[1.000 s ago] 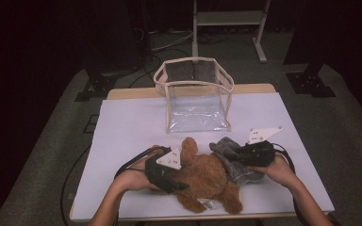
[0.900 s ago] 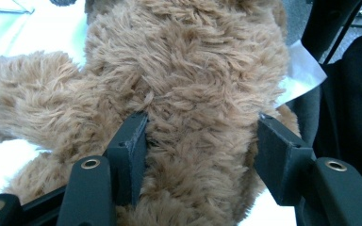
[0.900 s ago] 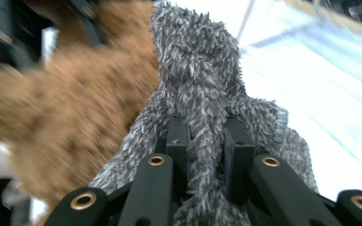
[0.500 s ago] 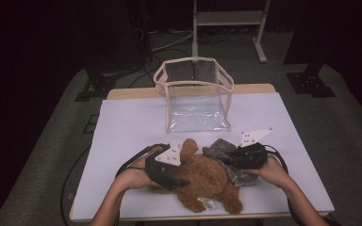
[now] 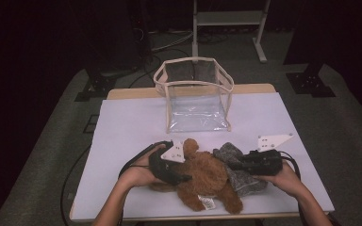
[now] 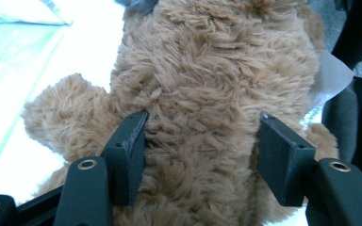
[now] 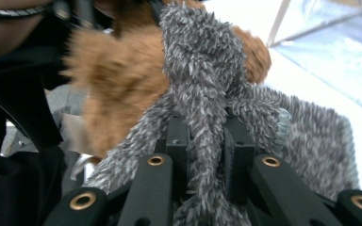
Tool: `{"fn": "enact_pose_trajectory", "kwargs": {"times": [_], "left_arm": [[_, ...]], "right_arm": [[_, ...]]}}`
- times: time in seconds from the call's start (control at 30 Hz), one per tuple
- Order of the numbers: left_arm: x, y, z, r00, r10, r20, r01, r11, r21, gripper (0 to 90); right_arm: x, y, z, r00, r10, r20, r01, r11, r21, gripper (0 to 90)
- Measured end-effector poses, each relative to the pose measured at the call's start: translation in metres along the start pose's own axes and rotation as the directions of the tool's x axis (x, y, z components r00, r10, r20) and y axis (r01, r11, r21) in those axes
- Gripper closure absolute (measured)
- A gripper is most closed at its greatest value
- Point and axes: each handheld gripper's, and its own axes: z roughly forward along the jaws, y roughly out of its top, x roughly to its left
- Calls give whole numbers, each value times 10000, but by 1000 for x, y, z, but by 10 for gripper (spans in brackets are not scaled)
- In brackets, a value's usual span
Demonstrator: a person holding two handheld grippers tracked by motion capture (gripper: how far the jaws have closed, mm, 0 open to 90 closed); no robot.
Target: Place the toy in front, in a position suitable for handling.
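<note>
A brown plush teddy bear [image 5: 209, 175] lies on the white table [image 5: 132, 122] near its front edge. My left gripper [image 5: 185, 177] comes in from the left and is shut on the bear's body. In the left gripper view the bear [image 6: 207, 70] fills the gap and the left gripper [image 6: 200, 141] has both jaws sunk in the fur. A grey fuzzy cloth [image 5: 242, 182] lies against the bear's right side. My right gripper [image 5: 229, 165] is shut on it. In the right gripper view a fold of the grey cloth [image 7: 202, 61] is pinched in the right gripper [image 7: 206, 136], with the bear [image 7: 118, 84] behind.
A clear plastic bag with a beige rim [image 5: 195, 101] stands open at the back middle of the table. A white tag [image 5: 208, 203] pokes out under the bear. A metal stand [image 5: 228, 19] and cables sit on the dark floor beyond the table.
My right gripper has shifted a little toward the table's near edge with the grey cloth in it. The left gripper stays on the bear.
</note>
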Motion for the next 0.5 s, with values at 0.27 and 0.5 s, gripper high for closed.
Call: {"fn": "enact_pose_trajectory", "kwargs": {"times": [0.27, 0.5], "left_arm": [[5, 6, 3, 9999, -23, -114, 24, 9999, 111, 372], [6, 7, 4, 9999, -47, -90, 48, 10000, 68, 372]], "right_arm": [[7, 4, 5, 9995, -203, -227, 203, 9998, -6, 754], [11, 13, -1, 9991, -411, -58, 410, 9990, -152, 754]]}}
